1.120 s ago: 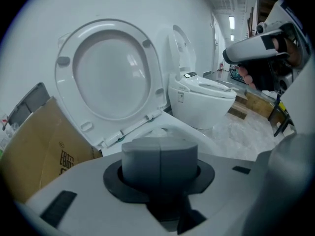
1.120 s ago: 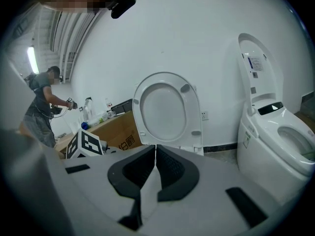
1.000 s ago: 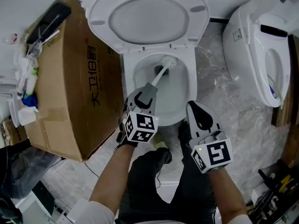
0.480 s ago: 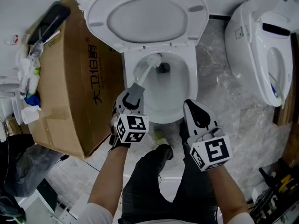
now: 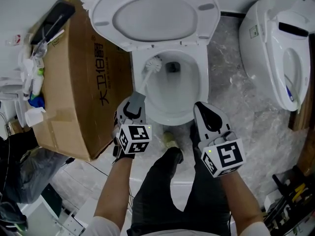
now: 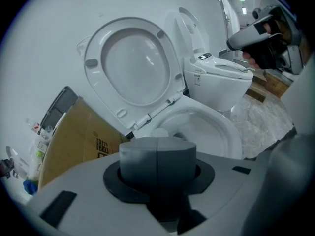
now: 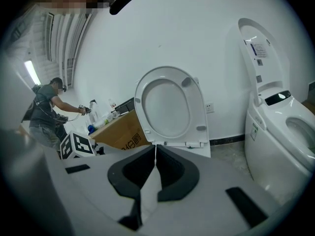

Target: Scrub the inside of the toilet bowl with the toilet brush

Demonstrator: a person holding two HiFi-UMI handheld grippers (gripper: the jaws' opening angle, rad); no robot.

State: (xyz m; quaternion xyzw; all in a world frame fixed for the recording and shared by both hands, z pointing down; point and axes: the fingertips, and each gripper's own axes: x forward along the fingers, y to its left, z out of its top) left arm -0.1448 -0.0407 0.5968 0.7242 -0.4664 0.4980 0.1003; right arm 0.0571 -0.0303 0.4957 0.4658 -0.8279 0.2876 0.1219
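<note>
The white toilet bowl (image 5: 189, 102) stands open, its lid (image 5: 152, 14) tipped up against the wall. The toilet brush's white bristle head (image 5: 153, 63) rests against the bowl's inner left wall, beside the dark drain (image 5: 172, 67). Its white shaft runs down to a grey handle (image 5: 137, 101). My left gripper (image 5: 133, 108) is shut on that handle, just outside the bowl's front left rim. In the left gripper view the grey handle end (image 6: 157, 159) fills the gap between the jaws. My right gripper (image 5: 204, 113) hangs at the bowl's front right, shut and holding nothing.
A large cardboard box (image 5: 83, 87) stands tight against the toilet's left side, with bottles (image 5: 30, 90) and a black item on top. A second white toilet (image 5: 280, 53) sits at the right on the marble floor. The person's shoes (image 5: 170, 142) are below the bowl's front.
The brush head has swept from the back right of the bowl, past the drain, to the left wall. My left gripper has moved left and back with it. The right gripper has barely moved.
</note>
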